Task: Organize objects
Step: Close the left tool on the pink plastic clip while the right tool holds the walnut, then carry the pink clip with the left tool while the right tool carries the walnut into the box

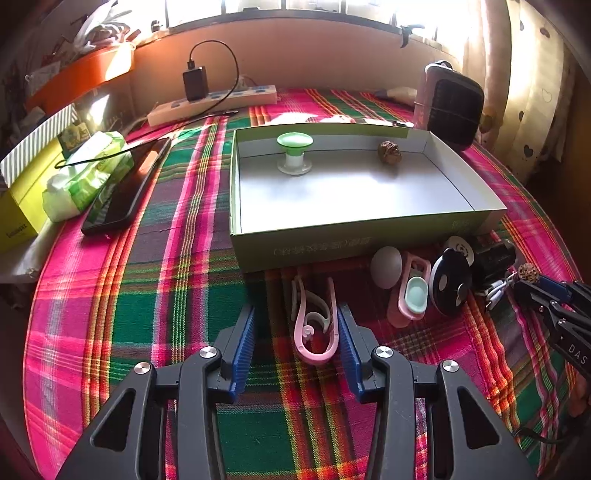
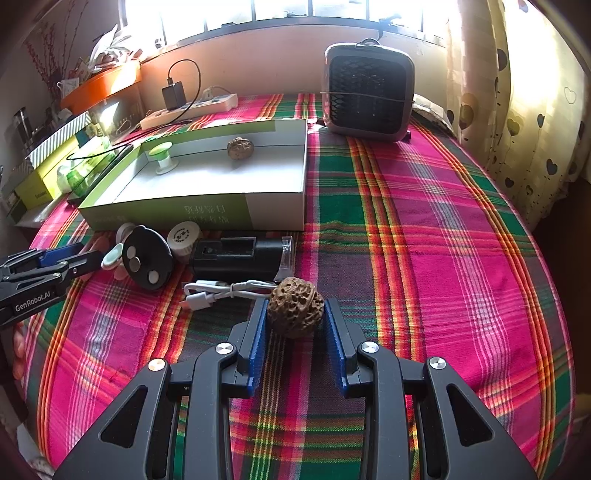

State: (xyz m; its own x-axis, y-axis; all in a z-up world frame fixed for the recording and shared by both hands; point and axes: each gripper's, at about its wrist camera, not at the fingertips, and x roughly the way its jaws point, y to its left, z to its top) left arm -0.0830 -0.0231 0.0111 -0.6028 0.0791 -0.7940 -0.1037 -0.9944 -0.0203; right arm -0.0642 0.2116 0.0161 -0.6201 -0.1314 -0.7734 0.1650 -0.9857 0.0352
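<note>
A walnut (image 2: 295, 307) is pinched between the pads of the right hand-held gripper (image 2: 295, 314), above the plaid-covered surface (image 2: 443, 258).

The left hand-held gripper (image 1: 295, 325) is spread around a pink clip (image 1: 314, 325). A shallow box (image 1: 351, 236) is set behind, holding a second walnut (image 1: 389, 150); a sunlit window (image 2: 258, 9) is seen beyond.

left gripper (image 2: 79, 258): "GenRobot.AI" | right gripper (image 1: 532, 286): "DAS", perhaps cut off

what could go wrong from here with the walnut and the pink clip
1. The right hand-held gripper pinches the round walnut only at its fingertips; it might slip out on the way to the box.
2. The left hand-held gripper straddles the pink clip off-centre; closing might push it sideways.
</note>
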